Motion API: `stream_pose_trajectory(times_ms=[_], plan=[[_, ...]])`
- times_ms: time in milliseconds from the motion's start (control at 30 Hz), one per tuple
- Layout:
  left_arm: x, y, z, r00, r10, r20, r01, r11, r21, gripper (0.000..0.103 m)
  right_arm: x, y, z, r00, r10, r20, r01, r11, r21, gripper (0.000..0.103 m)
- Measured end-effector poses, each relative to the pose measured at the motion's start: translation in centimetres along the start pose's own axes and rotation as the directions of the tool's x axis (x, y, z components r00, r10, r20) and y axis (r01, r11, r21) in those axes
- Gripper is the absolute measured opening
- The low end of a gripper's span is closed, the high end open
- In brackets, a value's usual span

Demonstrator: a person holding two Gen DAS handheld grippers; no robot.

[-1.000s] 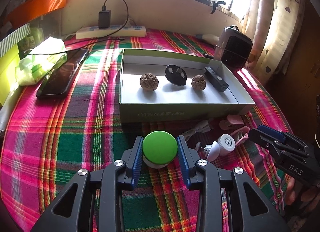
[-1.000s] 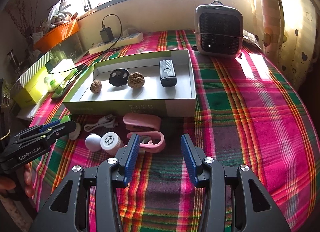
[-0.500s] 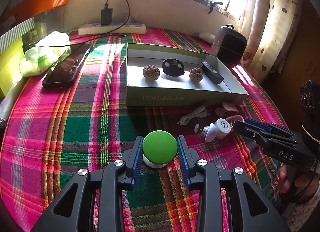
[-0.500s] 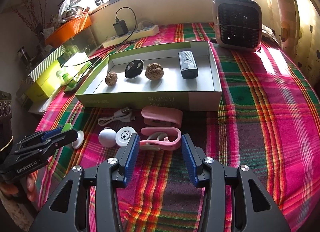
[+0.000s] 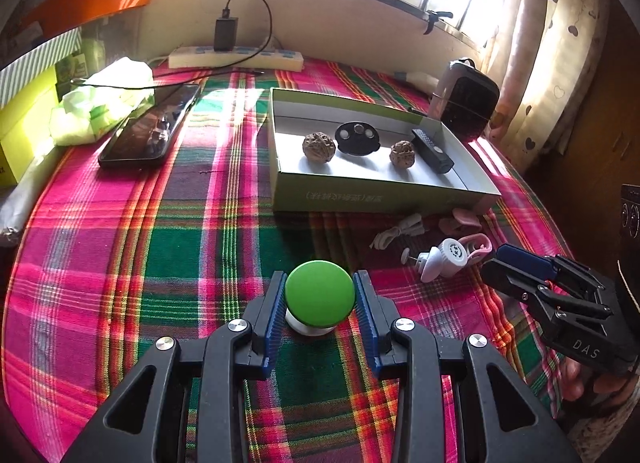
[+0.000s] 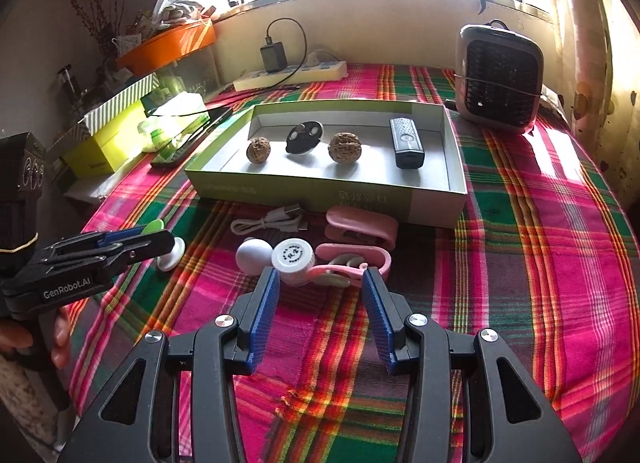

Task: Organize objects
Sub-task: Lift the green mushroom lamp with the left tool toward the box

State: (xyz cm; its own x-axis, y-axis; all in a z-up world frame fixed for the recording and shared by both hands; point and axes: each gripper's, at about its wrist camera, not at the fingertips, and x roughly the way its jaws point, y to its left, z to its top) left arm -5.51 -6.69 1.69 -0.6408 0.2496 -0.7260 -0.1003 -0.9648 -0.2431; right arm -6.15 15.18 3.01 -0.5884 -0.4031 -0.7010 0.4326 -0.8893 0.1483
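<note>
My left gripper (image 5: 320, 303) is shut on a green-capped white mushroom-shaped object (image 5: 320, 297), held above the plaid cloth in front of the green box (image 5: 380, 199). The box holds two walnuts (image 5: 318, 146), a black disc (image 5: 357, 138) and a black remote (image 5: 432, 150). My right gripper (image 6: 320, 287) is open and empty, its tips beside a white round-capped gadget (image 6: 292, 259) and a pink earhook (image 6: 352, 263). A pink clip (image 6: 360, 225) and white cable (image 6: 272, 223) lie before the box (image 6: 328, 191). The left gripper also shows in the right wrist view (image 6: 160, 241).
A small heater (image 6: 498, 77) stands at the back right. A phone (image 5: 150, 129), tissue pack (image 5: 104, 103) and yellow box (image 5: 20, 127) lie at the left. A power strip with charger (image 5: 236, 57) runs along the back wall.
The left gripper has drawn back from the box with the green-capped object still in it. The right gripper has moved forward, closer to the white gadget and pink earhook.
</note>
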Motion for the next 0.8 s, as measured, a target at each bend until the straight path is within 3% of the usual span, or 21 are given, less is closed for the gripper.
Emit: stream_pose_trajectory(times_ms=[133, 400, 633, 800], plan=[[-0.1, 0.3, -0.2, 1.000, 0.000, -0.003, 0.000, 1.000, -0.003, 0.031, 1.0, 1.9, 0.6, 1.000, -0.019, 0.003, 0.019, 0.996, -0.092, 0.045], [-0.3, 1.0, -0.3, 1.000, 0.007, -0.001, -0.007, 1.000, -0.023, 0.031, 2.1, 2.5, 1.3, 1.000, 0.019, 0.000, -0.019, 0.996, -0.087, 0.045], [-0.2, 1.1, -0.3, 1.000, -0.004, -0.003, 0.004, 1.000, -0.027, 0.031, 2.9, 2.3, 1.7, 1.000, 0.001, -0.011, -0.002, 0.996, -0.086, 0.045], [0.3, 0.9, -0.5, 1.000, -0.011, -0.016, 0.011, 1.000, -0.024, 0.031, 3.1, 3.5, 1.7, 0.999, 0.049, -0.010, -0.050, 0.989, -0.140, 0.045]])
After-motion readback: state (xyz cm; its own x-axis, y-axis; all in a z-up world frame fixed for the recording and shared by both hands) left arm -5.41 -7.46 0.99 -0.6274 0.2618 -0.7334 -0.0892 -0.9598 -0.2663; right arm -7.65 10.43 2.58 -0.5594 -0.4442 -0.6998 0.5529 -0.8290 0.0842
